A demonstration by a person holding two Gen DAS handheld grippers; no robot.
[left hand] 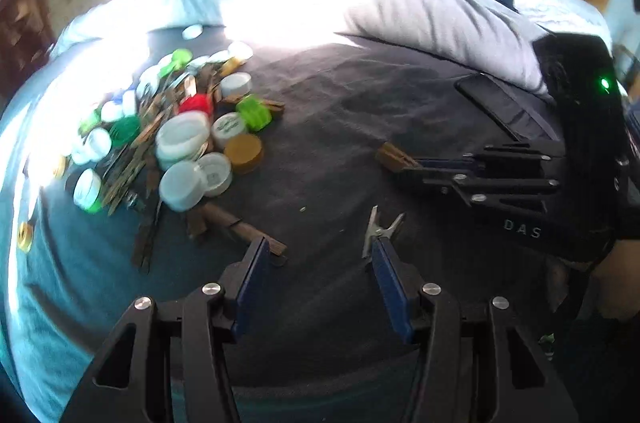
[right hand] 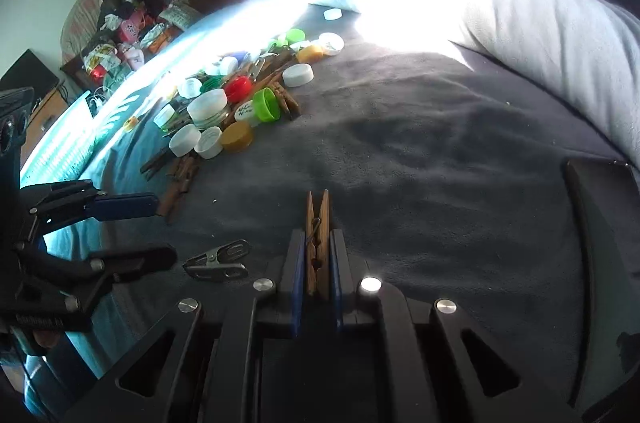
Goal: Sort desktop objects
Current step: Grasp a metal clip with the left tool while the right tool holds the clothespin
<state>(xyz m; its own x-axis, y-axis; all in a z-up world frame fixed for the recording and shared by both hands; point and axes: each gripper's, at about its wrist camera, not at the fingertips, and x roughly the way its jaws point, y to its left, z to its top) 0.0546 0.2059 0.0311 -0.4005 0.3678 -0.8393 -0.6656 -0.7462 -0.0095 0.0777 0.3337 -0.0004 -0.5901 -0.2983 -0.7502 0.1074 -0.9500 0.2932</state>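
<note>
In the right wrist view my right gripper (right hand: 318, 239) is shut on a wooden clothespin (right hand: 318, 211), which sticks out forward over the dark grey blanket (right hand: 420, 151). The left wrist view shows the same gripper (left hand: 416, 169) and the clothespin (left hand: 394, 157) at the right. My left gripper (left hand: 319, 246) is open over the blanket (left hand: 344, 111) with nothing between its fingers. A metal clip (left hand: 380, 229) lies just past its right fingertip, and a wooden clothespin (left hand: 240, 225) lies by its left one. The right wrist view has the left gripper (right hand: 165, 231) beside the metal clip (right hand: 220, 259).
A pile of plastic bottle caps and wooden clothespins (left hand: 180, 127) lies at the left of the blanket, also the pile (right hand: 240, 95). A dark phone (left hand: 496, 107) rests near a grey pillow (left hand: 440, 19). Sunlight glares across the far bedding. Cluttered shelves stand beyond the bed.
</note>
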